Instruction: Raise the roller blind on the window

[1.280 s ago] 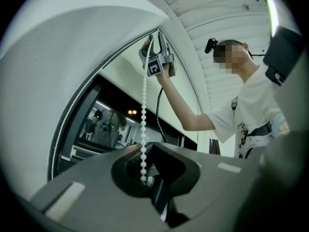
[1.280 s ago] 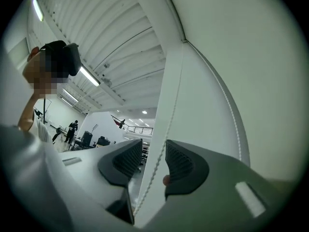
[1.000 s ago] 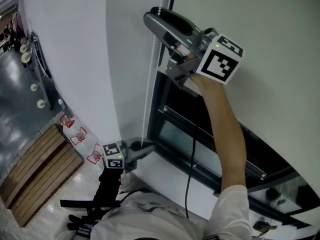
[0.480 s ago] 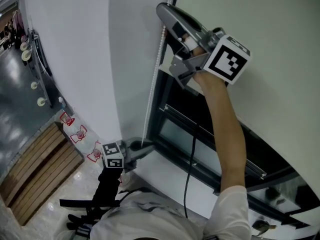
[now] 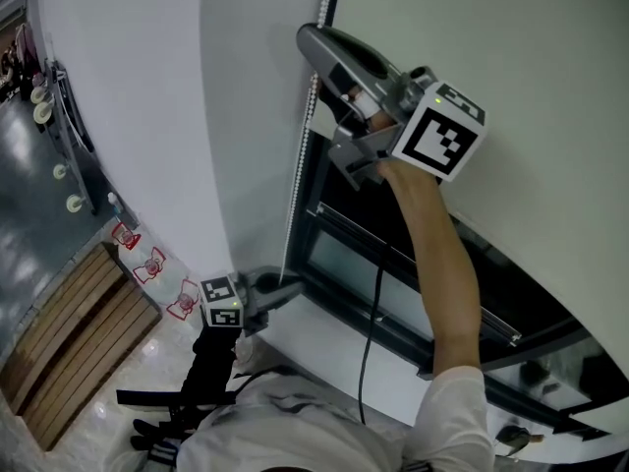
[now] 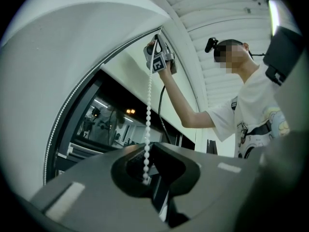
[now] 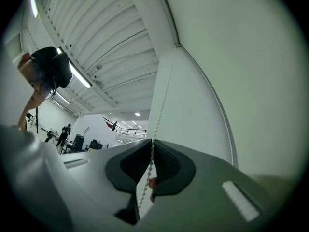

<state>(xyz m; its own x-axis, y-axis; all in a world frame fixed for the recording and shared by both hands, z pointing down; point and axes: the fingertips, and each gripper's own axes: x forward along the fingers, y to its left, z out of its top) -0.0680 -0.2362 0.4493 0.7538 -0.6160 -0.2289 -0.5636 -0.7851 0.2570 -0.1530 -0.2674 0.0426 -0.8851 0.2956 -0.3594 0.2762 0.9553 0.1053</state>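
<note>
The pale roller blind (image 5: 511, 57) covers the window's top, with dark window glass (image 5: 388, 259) below it. A white bead chain (image 5: 298, 170) runs down the window's left edge. High up, my right gripper (image 5: 313, 39) has just closed its jaws, and they are now shut on the bead chain (image 7: 161, 100), which runs between the pads of the right gripper (image 7: 150, 146). Low down by the sill, my left gripper (image 5: 291, 288) is shut on the chain's bottom. In the left gripper view the bead chain (image 6: 148, 105) hangs straight from the right gripper (image 6: 157, 62) into the left gripper (image 6: 148, 151).
A white sill (image 5: 329, 347) lies under the dark window frame (image 5: 324, 264). A black cable (image 5: 371, 313) hangs from the right gripper along the person's arm (image 5: 442, 273). A wooden bench (image 5: 69, 332) stands on the floor far below at the left. The chain's other strand (image 6: 63, 115) follows the frame.
The right gripper's jaws have closed on the bead chain, and the gripper has shifted slightly along it. The left gripper has kept still.
</note>
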